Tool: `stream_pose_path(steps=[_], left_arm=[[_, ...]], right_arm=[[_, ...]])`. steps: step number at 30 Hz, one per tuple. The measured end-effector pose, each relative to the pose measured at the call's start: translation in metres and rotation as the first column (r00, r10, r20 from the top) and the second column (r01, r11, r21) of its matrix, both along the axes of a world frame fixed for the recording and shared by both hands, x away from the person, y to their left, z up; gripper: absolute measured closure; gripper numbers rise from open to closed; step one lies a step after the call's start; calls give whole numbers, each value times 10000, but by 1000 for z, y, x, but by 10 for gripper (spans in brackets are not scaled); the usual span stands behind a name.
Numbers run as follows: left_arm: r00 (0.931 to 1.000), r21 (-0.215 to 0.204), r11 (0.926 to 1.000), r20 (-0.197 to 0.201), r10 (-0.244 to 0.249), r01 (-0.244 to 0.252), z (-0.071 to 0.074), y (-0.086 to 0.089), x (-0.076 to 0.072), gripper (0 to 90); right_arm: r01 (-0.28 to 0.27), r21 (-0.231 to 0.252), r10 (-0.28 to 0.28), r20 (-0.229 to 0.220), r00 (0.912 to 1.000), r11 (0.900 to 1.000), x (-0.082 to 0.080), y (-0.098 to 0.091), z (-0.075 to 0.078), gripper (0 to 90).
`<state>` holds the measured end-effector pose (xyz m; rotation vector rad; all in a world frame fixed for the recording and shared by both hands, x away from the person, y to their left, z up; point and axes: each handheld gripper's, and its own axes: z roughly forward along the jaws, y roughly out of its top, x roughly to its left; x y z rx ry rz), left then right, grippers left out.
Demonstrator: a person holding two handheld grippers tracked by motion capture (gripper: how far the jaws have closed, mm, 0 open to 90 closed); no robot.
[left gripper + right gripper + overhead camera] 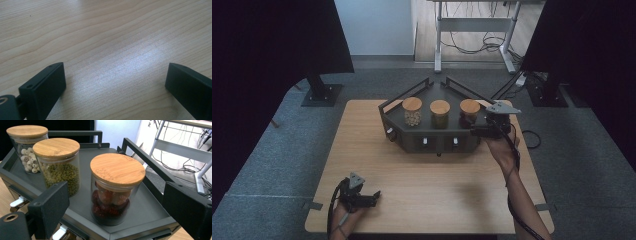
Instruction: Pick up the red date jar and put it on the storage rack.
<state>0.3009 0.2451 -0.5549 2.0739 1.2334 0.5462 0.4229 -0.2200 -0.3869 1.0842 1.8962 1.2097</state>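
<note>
Here the right gripper (117, 207) gapes wide before the red-fruit jar (112, 195), untouched.

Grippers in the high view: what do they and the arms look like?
Both are black handheld units. The left claw and right claw each carry a grey three-cornered plate on top and trail a black cable along the forearm. Jaws are blocky, matte black with small screw holes. Forearms are bare, no sleeves visible.

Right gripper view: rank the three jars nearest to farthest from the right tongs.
1. Jar of dark red fruit, right end of the tray, straight ahead of the open right tongs.
2. Jar of green beans, middle of the row.
3. Jar of pale round seeds, far left end.
</note>
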Motion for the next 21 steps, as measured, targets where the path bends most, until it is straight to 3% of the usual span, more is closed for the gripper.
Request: stream_pose_path(steps=[21], left_arm=[[10000, 18, 10000, 8, -9, 9, 0, 0, 0, 29]], right_arm=[[-261, -87, 263, 285, 9992, 9996, -27, 0, 7, 78]])
